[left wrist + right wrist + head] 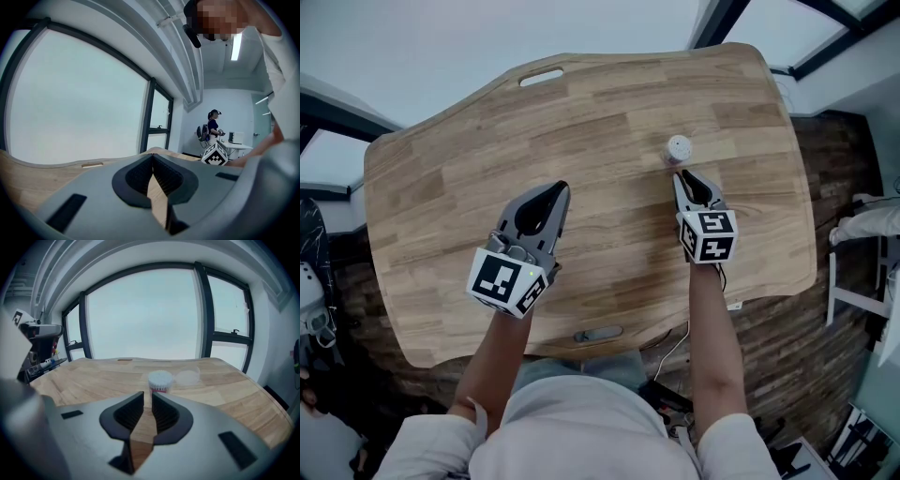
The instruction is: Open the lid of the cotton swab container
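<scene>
Both are hovering empty, left gripper [152,157] jaws together, right gripper [147,397] jaws slightly apart, since the lid [187,377] is lying off beside the container [160,380].

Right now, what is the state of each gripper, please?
Left gripper: closed, holding nothing.
Right gripper: slightly open, empty; the cotton swab container stands ahead of it.
</scene>
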`<act>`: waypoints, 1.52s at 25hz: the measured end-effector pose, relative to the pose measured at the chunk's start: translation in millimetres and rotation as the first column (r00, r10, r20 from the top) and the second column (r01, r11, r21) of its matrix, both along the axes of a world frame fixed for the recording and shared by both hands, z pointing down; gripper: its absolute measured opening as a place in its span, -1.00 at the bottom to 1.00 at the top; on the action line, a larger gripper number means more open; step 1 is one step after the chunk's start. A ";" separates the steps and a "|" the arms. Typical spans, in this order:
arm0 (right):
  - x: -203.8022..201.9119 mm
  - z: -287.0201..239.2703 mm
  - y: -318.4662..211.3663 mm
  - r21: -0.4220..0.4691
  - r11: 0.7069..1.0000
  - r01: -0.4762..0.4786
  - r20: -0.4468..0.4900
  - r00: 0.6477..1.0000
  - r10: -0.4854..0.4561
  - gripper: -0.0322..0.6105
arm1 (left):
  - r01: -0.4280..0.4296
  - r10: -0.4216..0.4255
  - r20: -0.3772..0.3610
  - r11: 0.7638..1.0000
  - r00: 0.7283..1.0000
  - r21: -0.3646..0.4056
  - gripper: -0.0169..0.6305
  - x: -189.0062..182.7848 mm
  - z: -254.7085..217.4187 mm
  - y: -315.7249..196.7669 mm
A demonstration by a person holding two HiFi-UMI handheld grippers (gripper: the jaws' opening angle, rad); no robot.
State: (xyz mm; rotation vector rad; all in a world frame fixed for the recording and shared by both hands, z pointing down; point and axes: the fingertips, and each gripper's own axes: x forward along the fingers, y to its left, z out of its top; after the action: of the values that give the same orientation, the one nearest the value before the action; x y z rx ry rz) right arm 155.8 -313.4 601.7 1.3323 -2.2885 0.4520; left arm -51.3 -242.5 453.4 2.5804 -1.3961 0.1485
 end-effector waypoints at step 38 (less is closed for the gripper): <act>-31.2 -248.8 140.3 0.314 0.949 -0.028 0.182 0.983 -0.031 -0.83 | -0.082 0.084 -0.013 0.989 0.996 0.121 -0.91 -38.2 -107.2 95.8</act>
State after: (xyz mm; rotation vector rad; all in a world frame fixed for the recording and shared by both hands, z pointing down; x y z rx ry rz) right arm 124.7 -173.1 352.9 1.4912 -2.6003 0.2204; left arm -89.5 -146.8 346.2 2.7321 -1.3301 0.0552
